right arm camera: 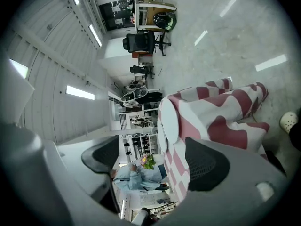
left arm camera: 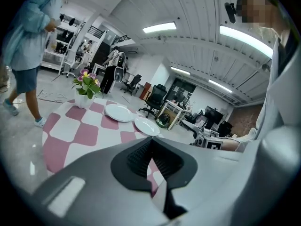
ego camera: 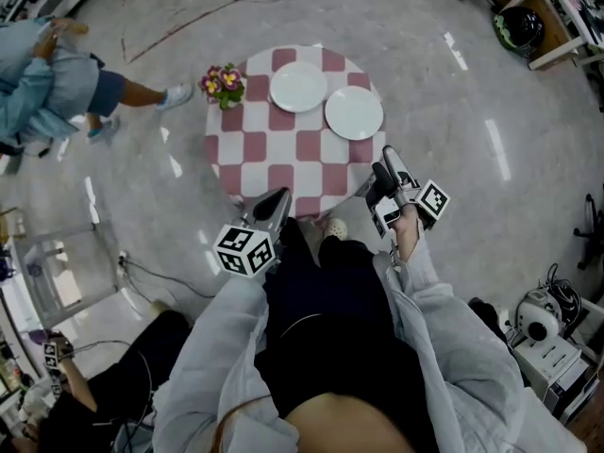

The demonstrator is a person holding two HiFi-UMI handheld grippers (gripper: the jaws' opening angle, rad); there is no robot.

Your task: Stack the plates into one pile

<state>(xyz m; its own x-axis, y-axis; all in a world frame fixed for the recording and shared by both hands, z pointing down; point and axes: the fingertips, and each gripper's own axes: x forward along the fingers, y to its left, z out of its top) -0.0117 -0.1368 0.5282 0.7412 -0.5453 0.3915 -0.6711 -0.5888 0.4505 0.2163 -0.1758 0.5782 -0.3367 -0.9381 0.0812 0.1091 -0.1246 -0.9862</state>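
Note:
Two white plates lie side by side on the far half of a round table (ego camera: 274, 154) with a pink and white checked cloth: one (ego camera: 298, 87) further back, one (ego camera: 354, 112) to its right. In the left gripper view the plates (left arm camera: 118, 112) (left arm camera: 146, 126) lie beyond the jaws. The right gripper view shows the nearer plate (right arm camera: 169, 121) almost edge-on. My left gripper (ego camera: 279, 196) (left arm camera: 150, 157) is at the table's near edge, shut and empty. At the near right edge my right gripper (ego camera: 387, 154) (right arm camera: 150, 161) is open, with nothing between its pads, short of the plates.
A pot of pink and yellow flowers (ego camera: 224, 85) (left arm camera: 85, 86) stands at the table's far left edge. A person in light blue (ego camera: 57, 83) stands on the floor to the left. Cables (ego camera: 142, 272) run across the floor near me. Office chairs and desks (left arm camera: 162, 109) stand beyond the table.

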